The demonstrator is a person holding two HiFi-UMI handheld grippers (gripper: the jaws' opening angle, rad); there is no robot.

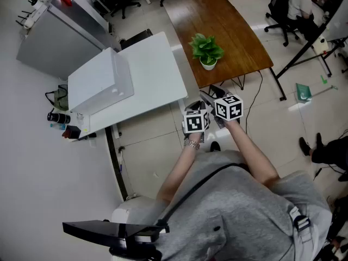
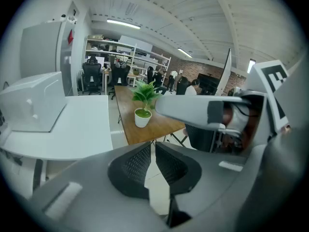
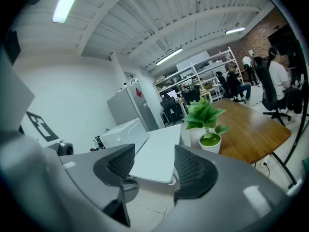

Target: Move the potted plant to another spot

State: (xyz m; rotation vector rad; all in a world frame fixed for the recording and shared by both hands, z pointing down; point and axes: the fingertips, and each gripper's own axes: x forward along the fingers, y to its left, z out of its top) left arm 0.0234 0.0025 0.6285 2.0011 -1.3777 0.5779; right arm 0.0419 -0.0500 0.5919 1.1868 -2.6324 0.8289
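The potted plant (image 1: 206,52), green leaves in a small white pot, stands near the front edge of a brown wooden table (image 1: 239,31). It also shows ahead in the left gripper view as the plant (image 2: 143,111), and in the right gripper view as the plant (image 3: 207,124). Both grippers are held in the air short of the table, side by side over the floor. My left gripper (image 1: 202,109) has its jaws together with nothing in them (image 2: 153,146). My right gripper (image 1: 216,94) stands open and empty (image 3: 153,151), well apart from the plant.
A white table (image 1: 157,75) with a white box (image 1: 100,80) adjoins the wooden table on the left. A grey cabinet (image 1: 54,42) stands behind it. Small bottles (image 1: 60,121) sit on the floor at the left. A seated person (image 1: 299,1) and office chairs are at the back right.
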